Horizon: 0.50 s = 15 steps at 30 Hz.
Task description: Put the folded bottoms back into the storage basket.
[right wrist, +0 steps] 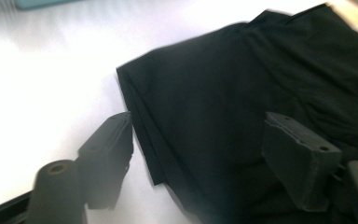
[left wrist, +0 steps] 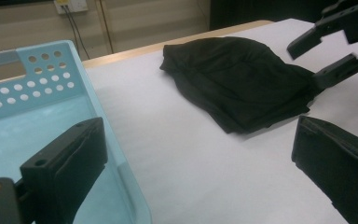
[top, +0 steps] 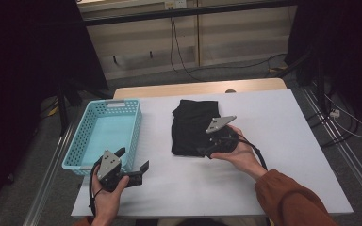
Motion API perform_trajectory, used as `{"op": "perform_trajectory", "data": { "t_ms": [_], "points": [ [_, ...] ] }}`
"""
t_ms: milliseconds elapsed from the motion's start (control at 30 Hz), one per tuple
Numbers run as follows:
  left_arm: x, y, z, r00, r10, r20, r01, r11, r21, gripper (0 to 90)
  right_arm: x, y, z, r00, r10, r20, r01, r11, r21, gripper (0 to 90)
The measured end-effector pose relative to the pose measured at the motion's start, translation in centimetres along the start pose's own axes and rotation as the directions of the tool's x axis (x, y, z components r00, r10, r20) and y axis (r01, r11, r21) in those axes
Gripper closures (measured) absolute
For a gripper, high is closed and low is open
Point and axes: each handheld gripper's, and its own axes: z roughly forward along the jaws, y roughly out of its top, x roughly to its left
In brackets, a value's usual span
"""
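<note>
A folded black cloth (top: pixel 192 127) lies at the middle of the white counter (top: pixel 283 141), right of the blue basket (top: pixel 87 141). Right gripper (top: pixel 203 151), jaws apart, straddles the cloth's near edge. Left gripper (top: pixel 134 165), jaws apart, sits beside the basket's near corner, holding nothing.

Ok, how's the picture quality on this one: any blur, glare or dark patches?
High view: dim, dark at both sides, the black cloth shows little detail. Left gripper view: fairly sharp on the cloth and blue basket, its own jaws soft. Right gripper view: motion-blurred, white table washed out by glare, cloth folds nearly lost in black.
</note>
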Motion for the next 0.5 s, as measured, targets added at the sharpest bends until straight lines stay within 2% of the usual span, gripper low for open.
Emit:
{"op": "perform_trajectory", "data": {
  "t_ms": [67, 233, 333, 433, 500],
  "points": [
    [0.0, 0.0, 0.0, 1.0, -0.008, -0.001, 0.008, 0.9999, -0.009, 3.5, -0.2, -0.2, 0.9, 0.9996, 0.004, -0.029, -0.003, 0.999, 0.032, 27.1],
    [0.1, 0.0, 0.0, 1.0, -0.008, 0.005, 0.008, 0.9999, -0.006, 3.5, -0.1, -0.7, 2.4, 0.9987, -0.023, -0.046, 0.026, 0.997, 0.071, 25.5],
    [0.0, 0.0, 0.0, 0.9999, -0.007, 0.01, 0.007, 1.0, -0.003, 3.5, 0.1, -0.8, 2.7, 0.9977, -0.047, -0.049, 0.051, 0.995, 0.081, 25.4],
    [0.0, 0.0, 0.0, 0.9999, -0.005, 0.013, 0.005, 1.0, -0.001, 3.5, 0.3, -1.1, 3.1, 0.9958, -0.088, -0.026, 0.09, 0.991, 0.099, 24.9],
    [0.0, 0.0, 0.0, 0.9998, -0.009, 0.015, 0.009, 1.0, -0.001, 3.5, 0.3, -1.4, 3.3, 0.994, -0.105, -0.032, 0.108, 0.987, 0.116, 23.9]
  ]
}}
